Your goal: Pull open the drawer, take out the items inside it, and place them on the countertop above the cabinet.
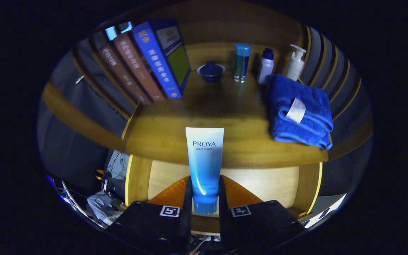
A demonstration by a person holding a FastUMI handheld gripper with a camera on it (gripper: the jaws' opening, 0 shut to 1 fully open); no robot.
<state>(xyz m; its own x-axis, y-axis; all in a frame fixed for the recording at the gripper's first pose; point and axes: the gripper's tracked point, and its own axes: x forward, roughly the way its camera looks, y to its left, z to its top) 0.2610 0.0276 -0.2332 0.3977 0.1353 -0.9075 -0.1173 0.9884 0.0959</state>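
Holding the tube [204,166] clamped between both fingers near its cap end, my hand-held gripper [205,198] carries it upright just in front of the worktop [232,117] edge. I judge one item is out of the drawer and not yet set down. Beyond lie a blue towel [301,113], bottles [266,65], a bowl [211,72] and books [147,60]. I can't tell what remains in the drawer.

tube [204,166]: we see glossy, smooth plastic
countertop [225,117]: we note smooth wood
towel [301,113]: soft cloth
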